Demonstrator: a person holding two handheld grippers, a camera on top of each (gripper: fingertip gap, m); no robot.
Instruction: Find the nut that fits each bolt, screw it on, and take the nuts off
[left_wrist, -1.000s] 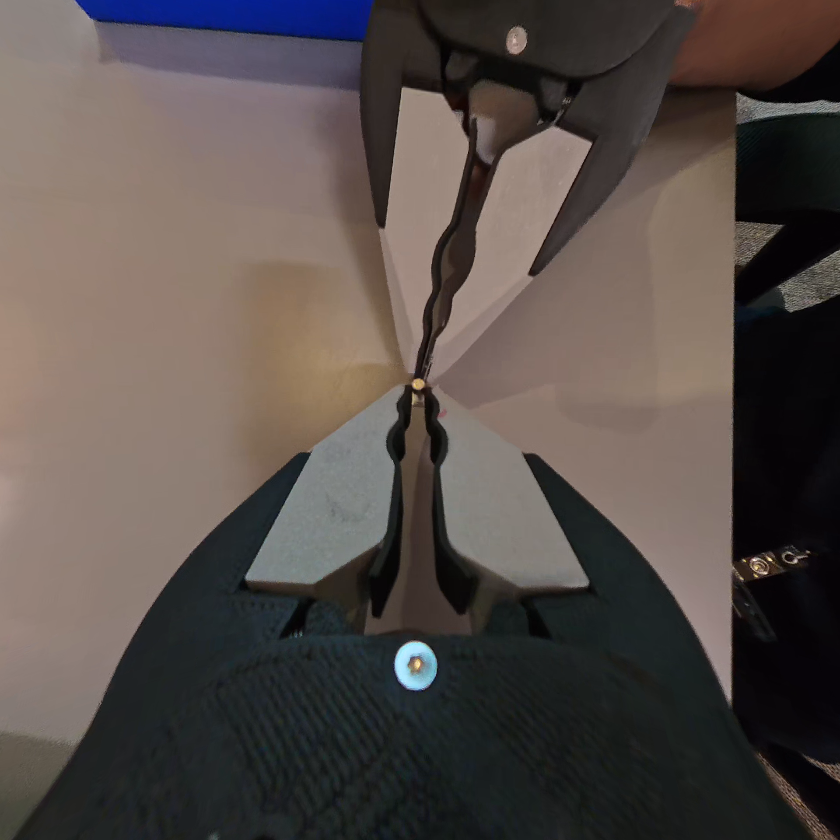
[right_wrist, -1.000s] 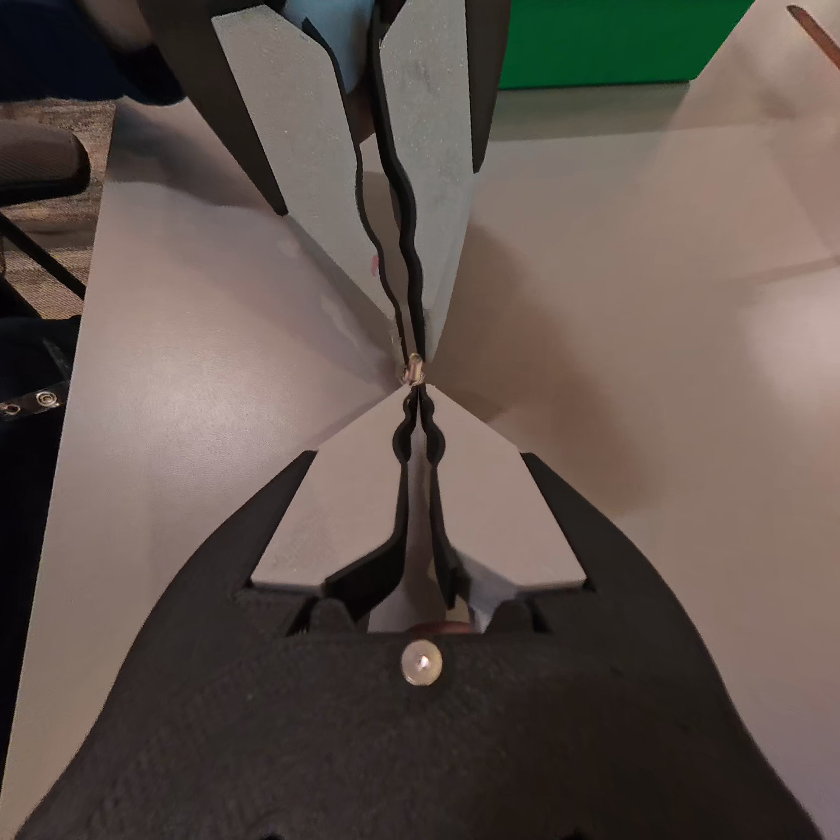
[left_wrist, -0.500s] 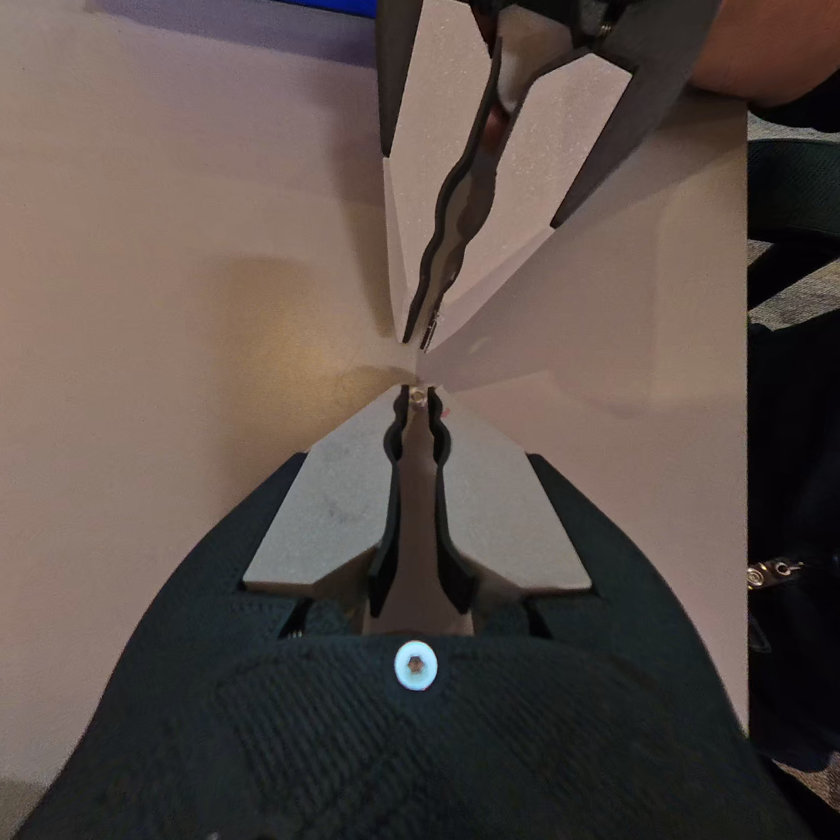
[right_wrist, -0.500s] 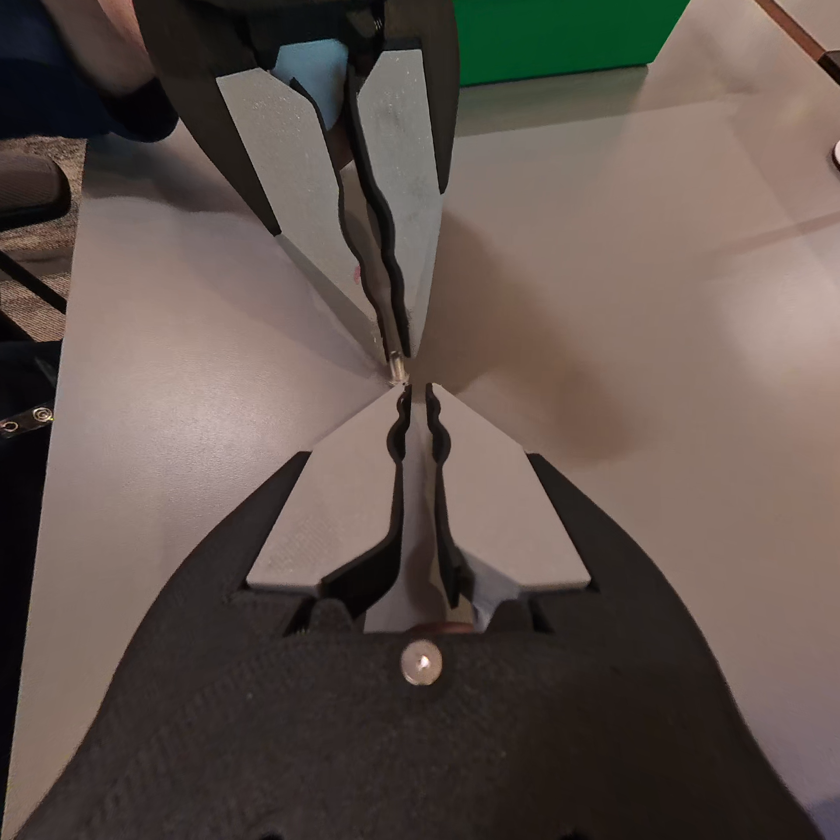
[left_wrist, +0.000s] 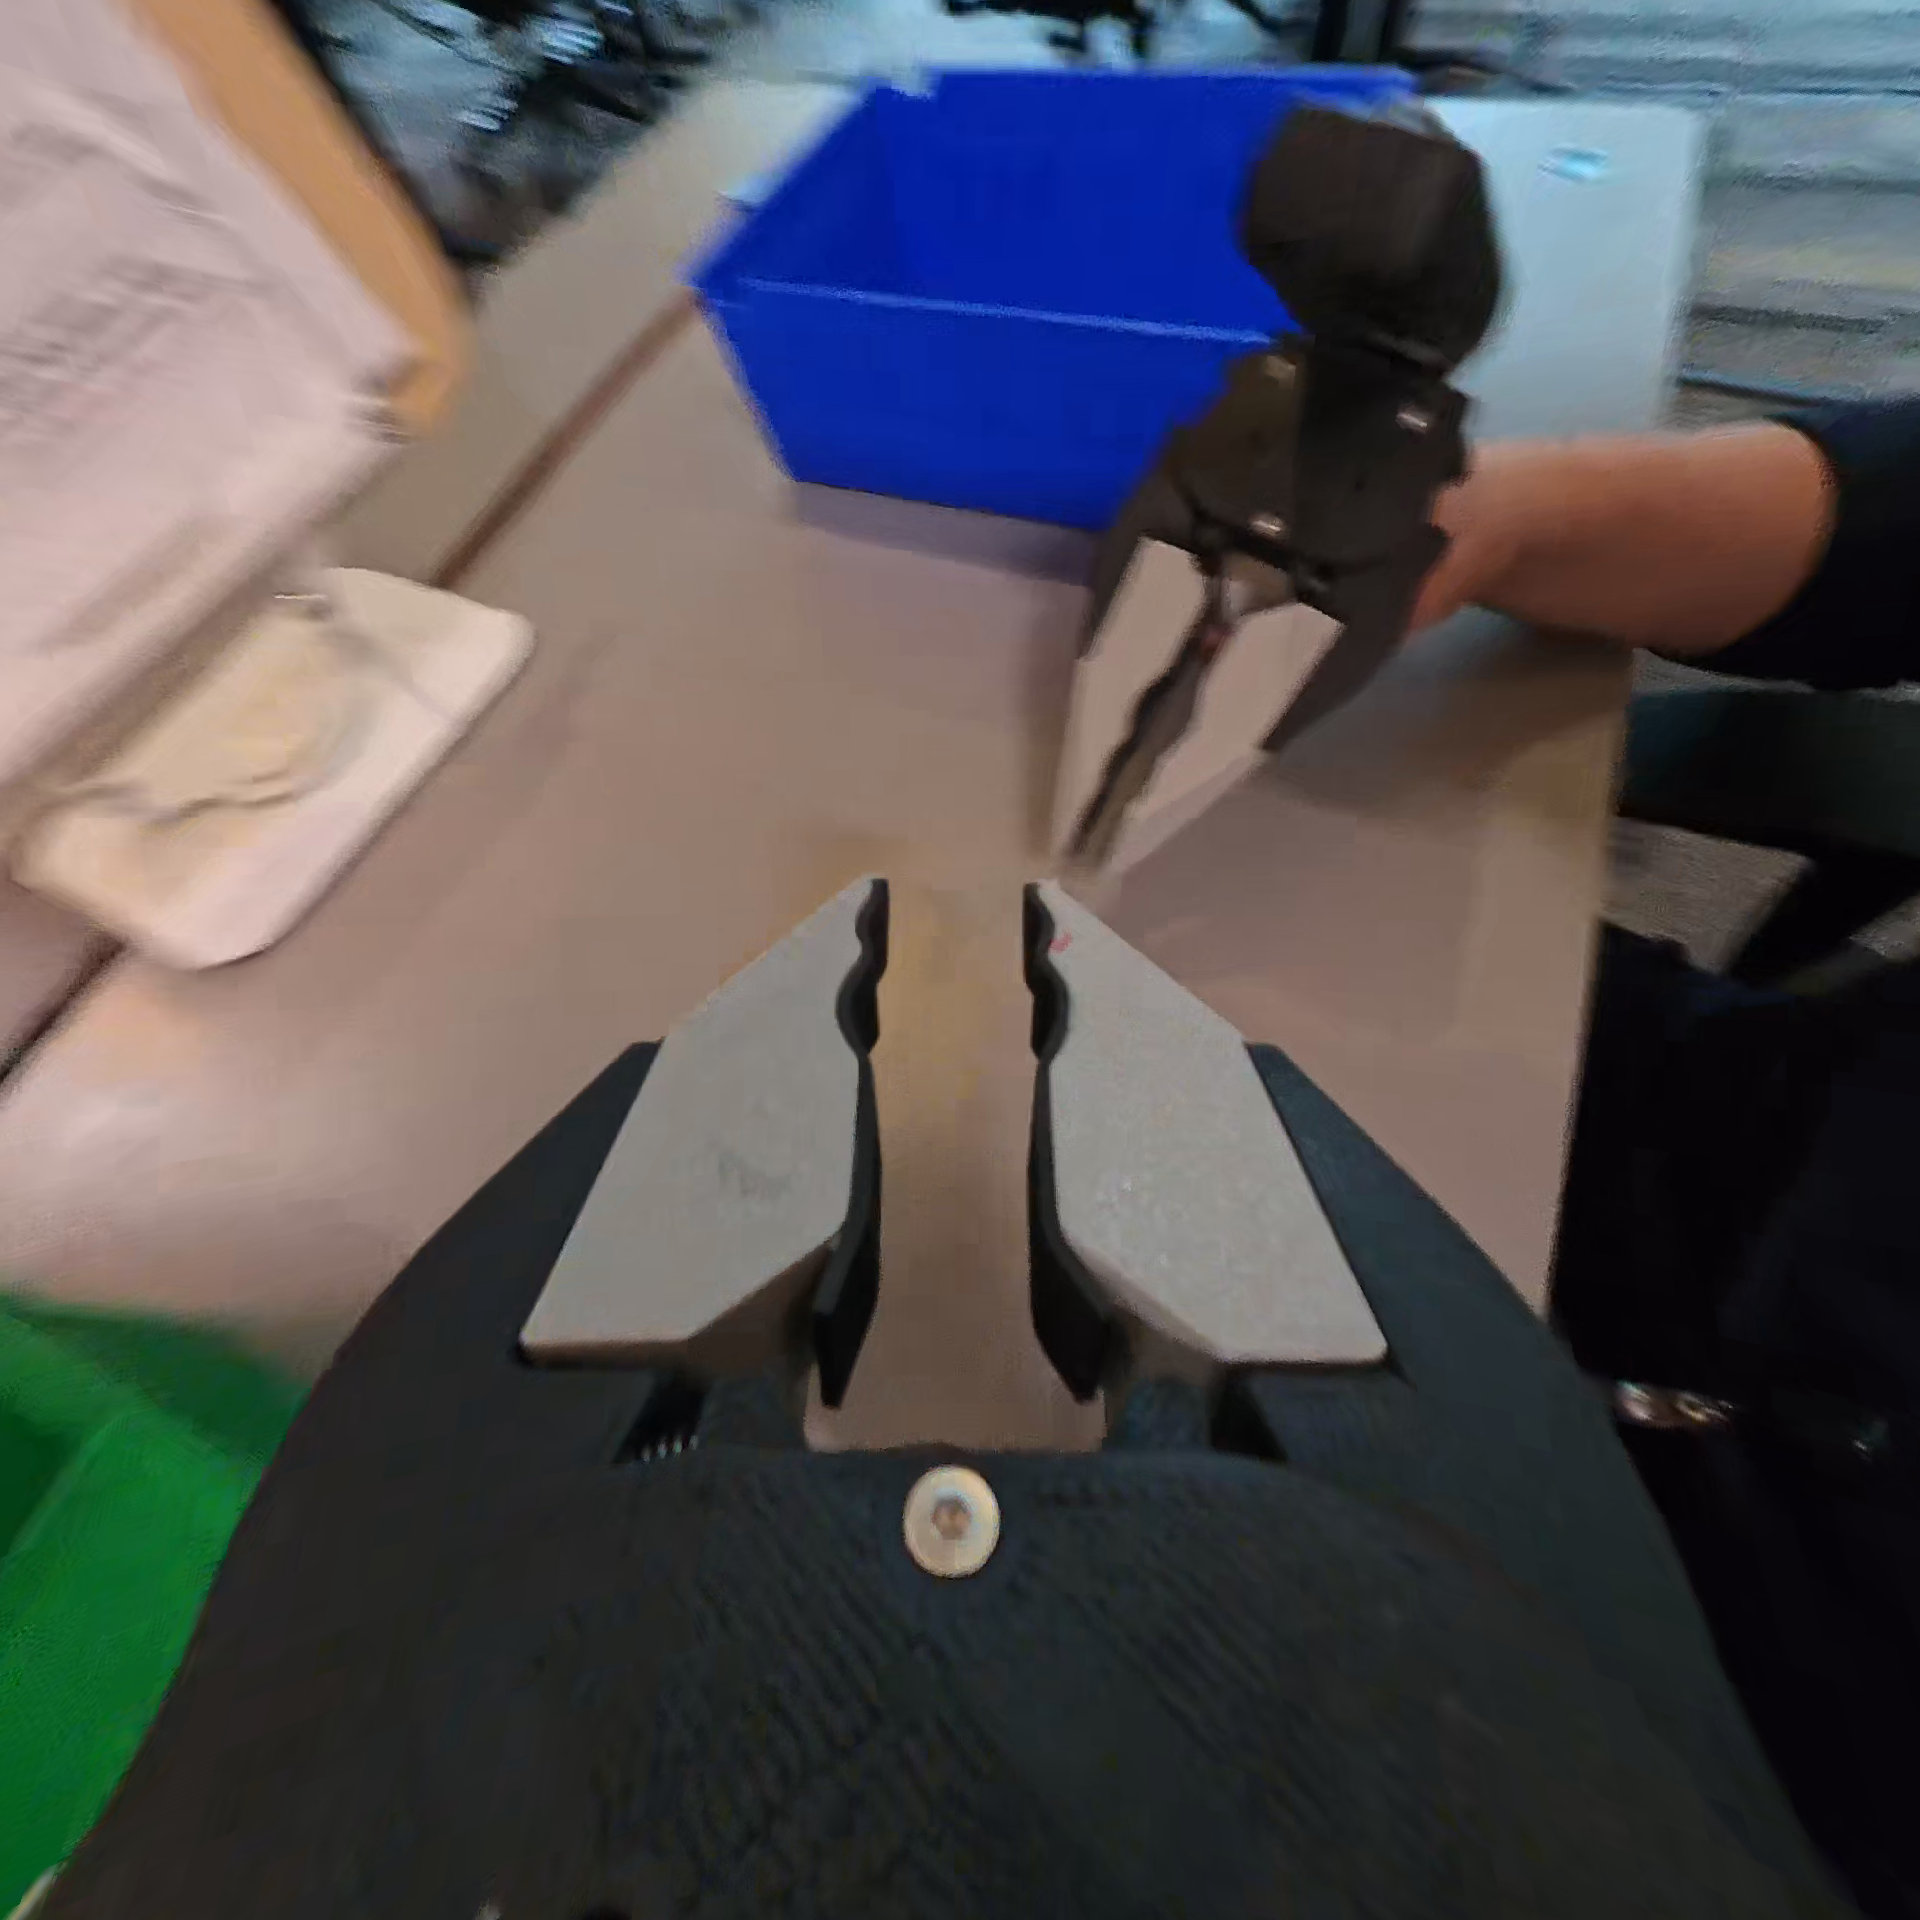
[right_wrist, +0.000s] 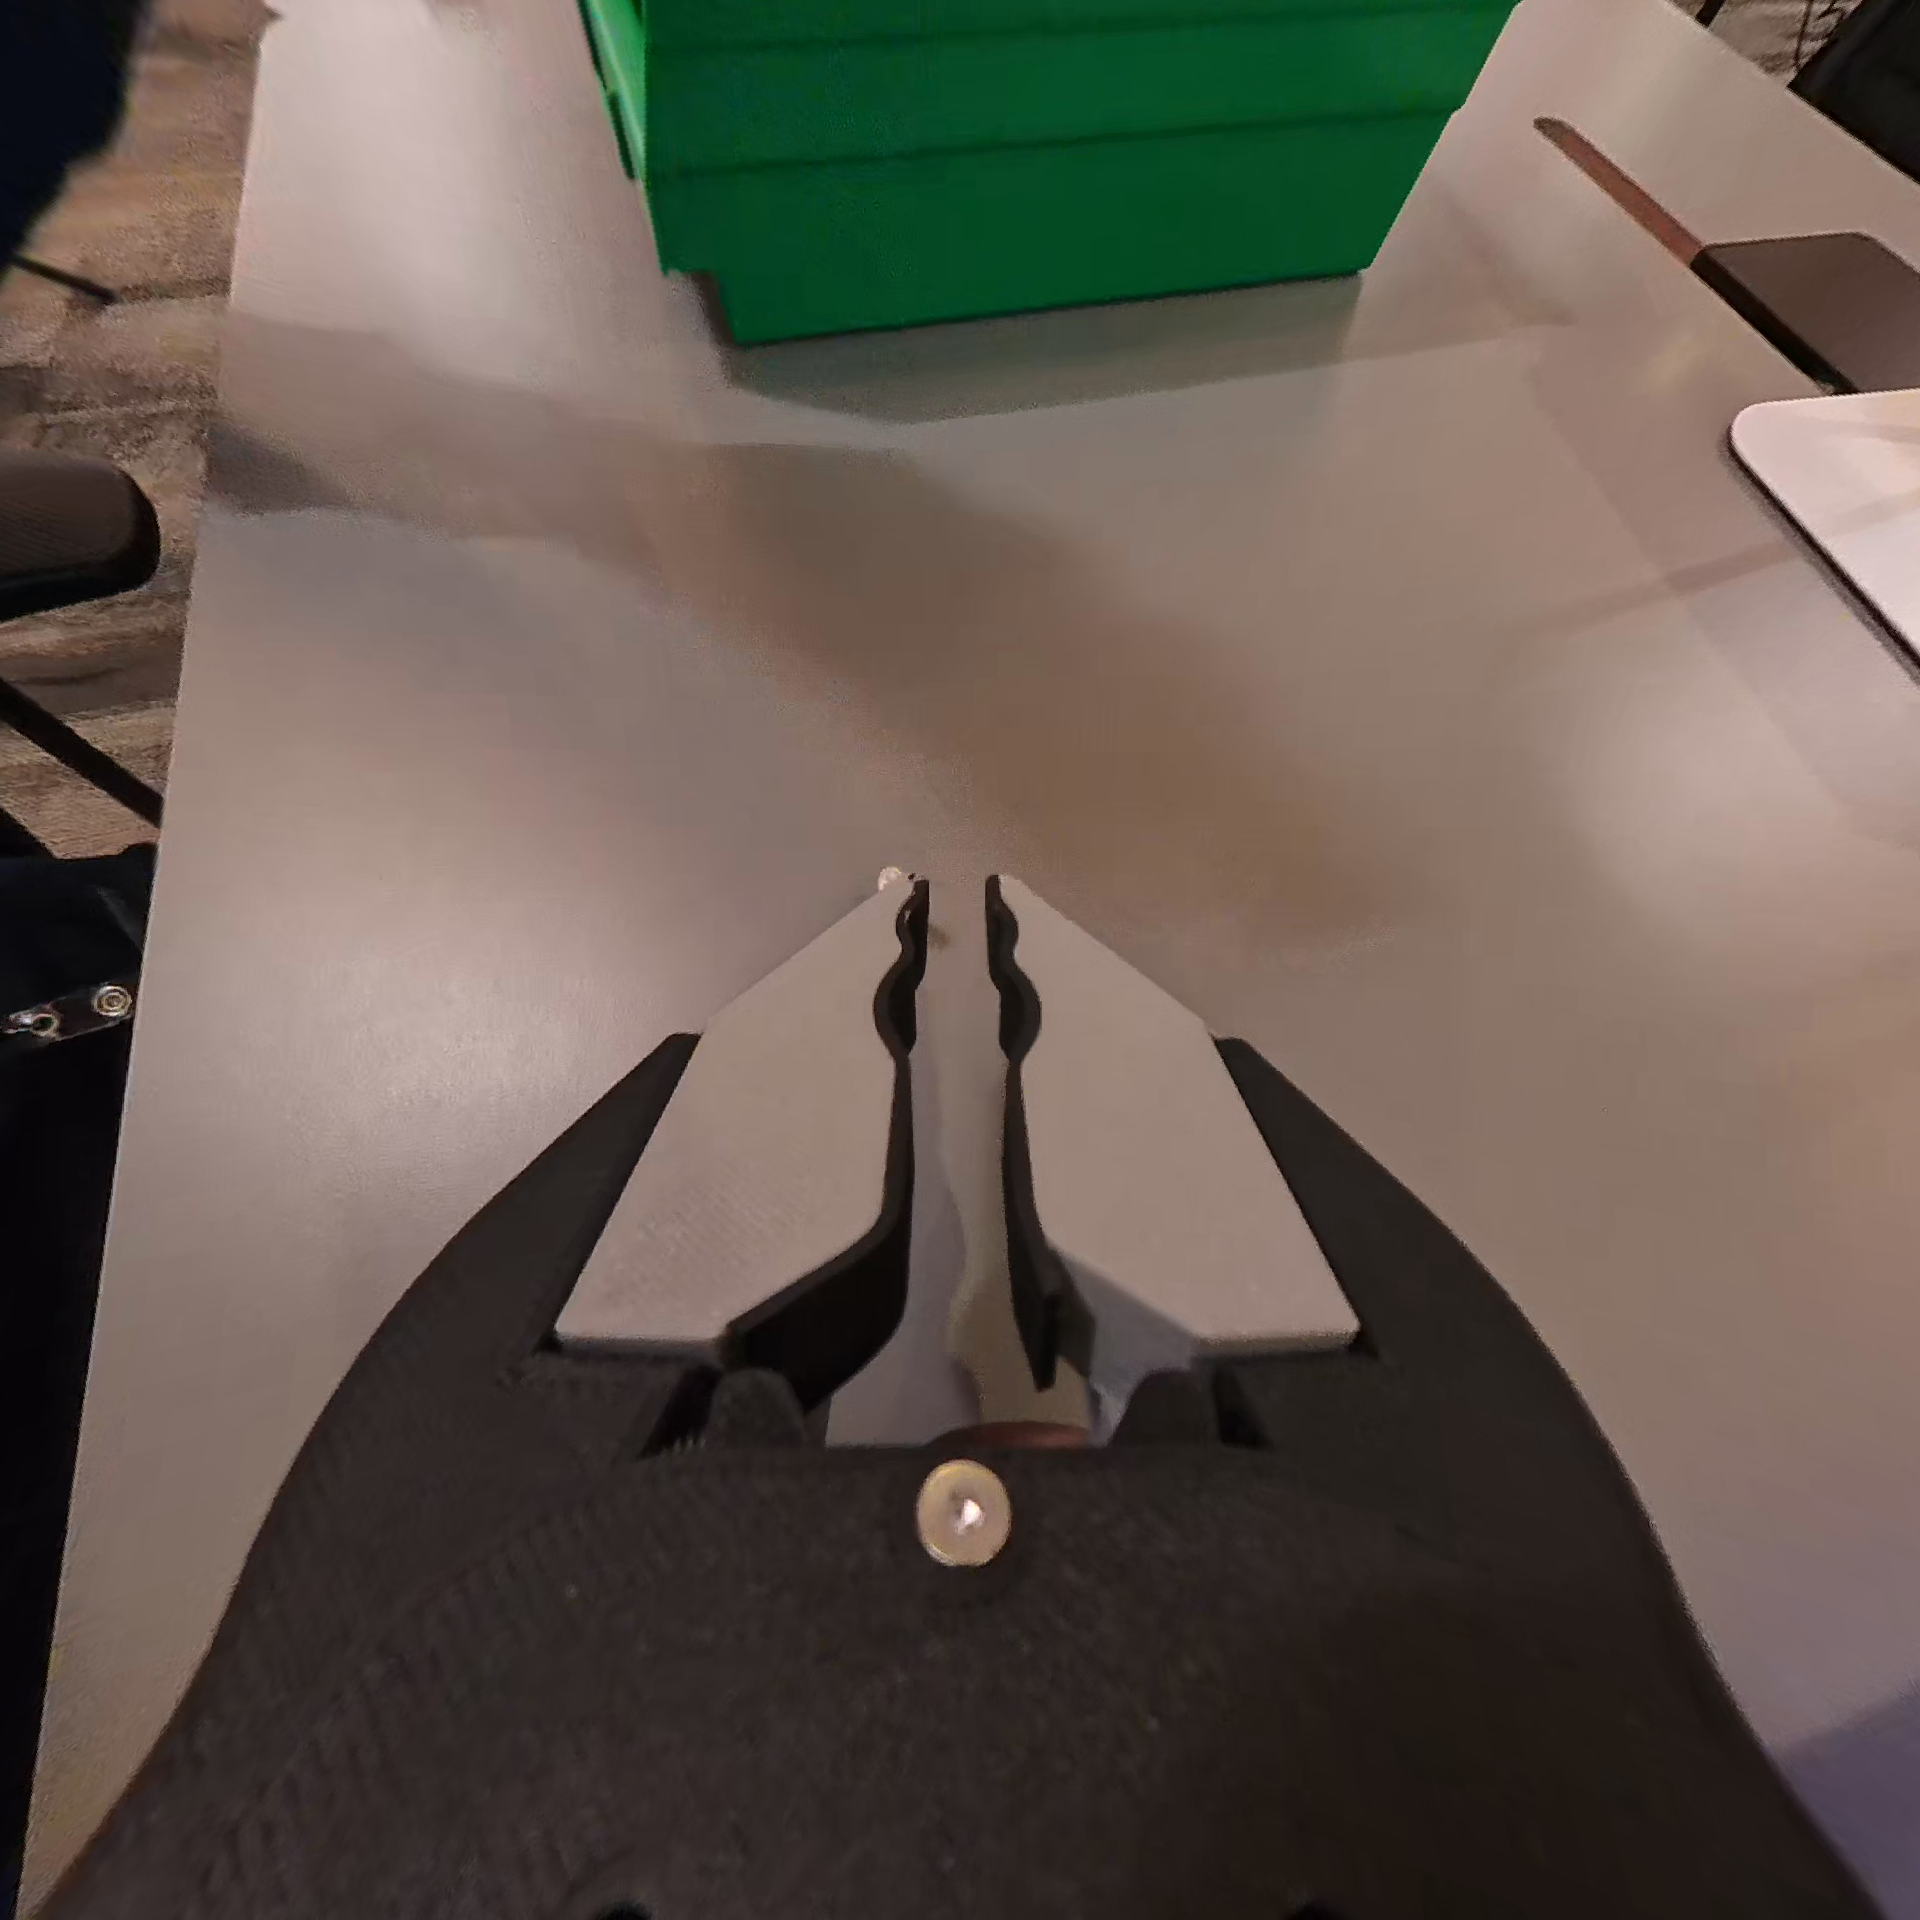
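Observation:
My left gripper (left_wrist: 956, 894) is open and empty, held above the grey table (left_wrist: 675, 790). My right gripper (right_wrist: 956, 883) stands a narrow gap apart, low over the table (right_wrist: 520, 831); it also shows in the left wrist view (left_wrist: 1081, 842), blurred, ahead and to the right of the left one. A tiny silvery piece (right_wrist: 888, 878), the nut or the bolt, sits just off its left fingertip. A second small speck (right_wrist: 940, 935) shows in the gap by the left pad. I cannot tell whether either piece lies on the table or clings to the pad.
A blue bin (left_wrist: 987, 343) stands at the far end of the table, a green bin (right_wrist: 1039, 156) at the other end, also in the left wrist view (left_wrist: 62, 1507). A white tray (left_wrist: 270, 758) (right_wrist: 1849, 499) lies at the side. A person's arm (left_wrist: 1610, 530) holds the right gripper. The gap from one gripper's tips to the other's is roughly 12 cm.
The two grippers, tip to tip before, have parted. The left one has opened wide, let go of its small piece and drawn up and back. The right jaws have widened a little.

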